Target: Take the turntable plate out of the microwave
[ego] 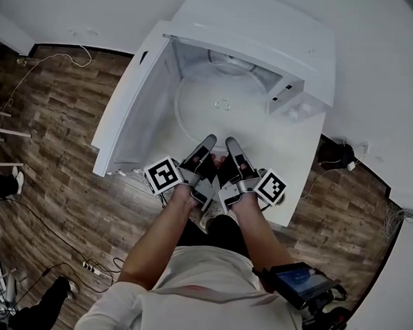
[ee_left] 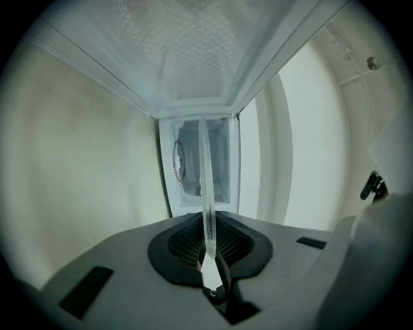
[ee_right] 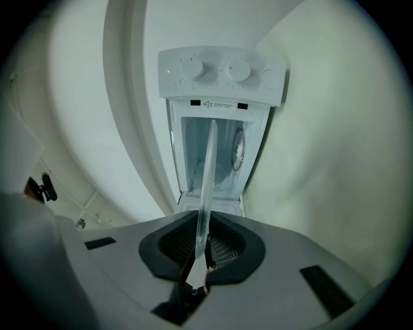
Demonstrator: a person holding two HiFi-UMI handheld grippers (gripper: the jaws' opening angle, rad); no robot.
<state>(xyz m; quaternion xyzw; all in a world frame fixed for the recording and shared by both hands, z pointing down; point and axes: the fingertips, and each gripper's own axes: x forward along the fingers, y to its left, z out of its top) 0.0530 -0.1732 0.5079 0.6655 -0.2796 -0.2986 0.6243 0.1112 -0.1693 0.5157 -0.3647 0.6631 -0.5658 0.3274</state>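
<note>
Head view with both gripper views. A white microwave [ego: 268,40] is shown on a white table [ego: 299,179], its door [ego: 130,115] swung fully open to the left of the picture. The clear glass turntable plate [ego: 223,113] is held level in front of the open cavity, most of it over the table. Its far rim is seen at the cavity mouth, and whether it has cleared the opening cannot be told. The near rim is pinched by the left gripper [ego: 206,141] and the right gripper [ego: 233,143], which are set side by side. In each gripper view the plate is seen edge-on, with the ribbed pads closed on the glass. Within the cavity a ring [ee_right: 239,148] is shown lying on the floor. Two knobs [ee_right: 215,69] are visible on the control panel.
</note>
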